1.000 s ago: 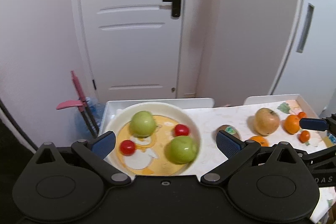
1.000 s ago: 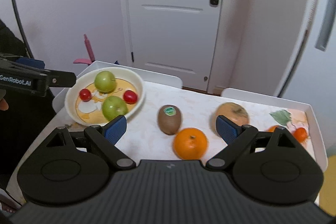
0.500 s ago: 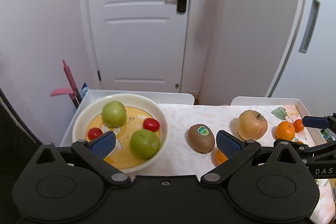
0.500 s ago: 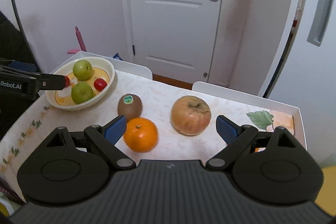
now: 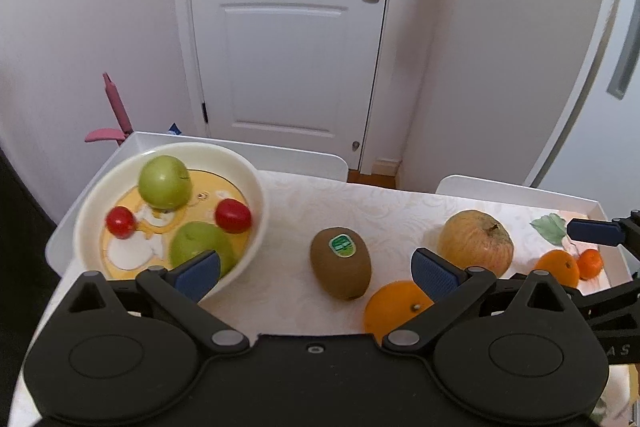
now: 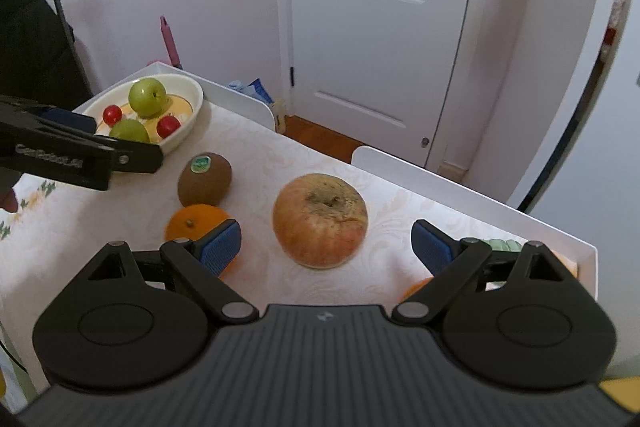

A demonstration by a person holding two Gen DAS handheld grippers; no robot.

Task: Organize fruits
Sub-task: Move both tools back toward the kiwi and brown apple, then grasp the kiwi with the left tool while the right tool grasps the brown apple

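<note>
The bowl (image 5: 256,187) serves as the landmark here: it sits at the left end of the worktop (image 5: 360,203) and already holds two green apples (image 5: 164,181) and two small red tomatoes (image 5: 233,213). That part of the sorting looks done.

Outside the bowl, to its right, fruit remains loose on the worktop. Nearest the bowl is a kiwi (image 5: 341,263) with a green sticker; just beside it, on the side away from the bowl, lies an orange (image 5: 394,303). Further right is a big yellowish-red apple (image 6: 320,219), and beyond that, well away from the bowl near the worktop's far edge, two smaller oranges (image 5: 560,267), one smaller than the other.

The left gripper (image 5: 316,269) hovers between the bowl and the kiwi, its fingers spread wide and holding nothing. The right gripper (image 6: 326,245) has its fingers equally wide apart and empty, with the big apple lying between them in its view, though not touched.

Judging by this, the task is partly done: four pieces are in the bowl and at least five are left. The big apple seems the likely next pick for the right gripper, and the kiwi for the left.
</note>
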